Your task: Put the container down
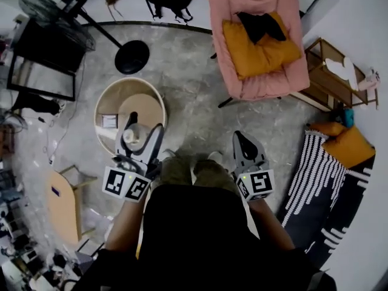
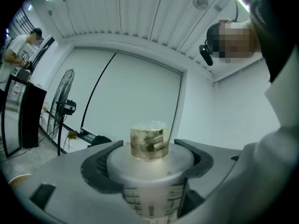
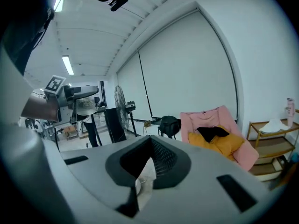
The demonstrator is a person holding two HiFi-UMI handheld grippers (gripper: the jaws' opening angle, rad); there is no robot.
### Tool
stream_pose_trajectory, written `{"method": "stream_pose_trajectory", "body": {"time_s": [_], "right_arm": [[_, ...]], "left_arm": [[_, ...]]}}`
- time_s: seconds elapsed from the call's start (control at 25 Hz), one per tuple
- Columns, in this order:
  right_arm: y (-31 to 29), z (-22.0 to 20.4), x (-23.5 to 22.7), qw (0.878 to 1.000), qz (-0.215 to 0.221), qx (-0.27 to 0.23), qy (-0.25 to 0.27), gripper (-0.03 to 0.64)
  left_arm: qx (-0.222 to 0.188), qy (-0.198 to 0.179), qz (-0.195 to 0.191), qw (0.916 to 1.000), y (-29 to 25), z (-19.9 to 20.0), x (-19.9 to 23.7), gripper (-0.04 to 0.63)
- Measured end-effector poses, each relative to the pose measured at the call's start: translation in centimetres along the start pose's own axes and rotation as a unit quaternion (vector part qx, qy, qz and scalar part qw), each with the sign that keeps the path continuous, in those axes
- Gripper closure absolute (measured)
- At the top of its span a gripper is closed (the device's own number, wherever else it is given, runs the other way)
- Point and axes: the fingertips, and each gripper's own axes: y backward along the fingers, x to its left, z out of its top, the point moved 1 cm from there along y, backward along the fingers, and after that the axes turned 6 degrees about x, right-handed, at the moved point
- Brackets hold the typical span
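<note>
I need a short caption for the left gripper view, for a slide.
The left tool grips a clear container with scale marks, a standing fan behind it.

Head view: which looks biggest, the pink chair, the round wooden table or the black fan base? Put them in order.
1. pink chair
2. round wooden table
3. black fan base
The table may sit nearer the camera, but the order looks clear.

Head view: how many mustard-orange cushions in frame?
2. One cushion lies on the pink chair, partly under a black garment; the other cushion sits by the striped rug at right. An orange patch beside it may be a third.
</note>
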Motion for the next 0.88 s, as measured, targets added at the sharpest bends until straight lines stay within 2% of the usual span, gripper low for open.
{"method": "stream_pose_trajectory", "body": {"time_s": [0.28,0.44,0.56,0.88], "right_arm": [[-6.1,1.9,6.0,0.998,0.059,0.01,0.033,0.595],[-9.4,4.0,10.3,0.99,0.115,0.012,0.082,0.595],[-11.9,5.2,13.5,0.984,0.14,0.014,0.11,0.595],[-18.2,7.7,23.7,0.972,0.193,0.012,0.135,0.595]], "left_arm": [[-0.002,0.005,0.057,0.9984,5.3,0.0,5.5,0.247],[-0.018,0.013,0.108,0.9939,8.3,0.3,9.2,0.247],[-0.024,-0.012,0.133,0.9907,10.3,1.0,11.8,0.247],[-0.053,-0.008,0.185,0.9813,16.4,2.9,19.8,0.247]]}}
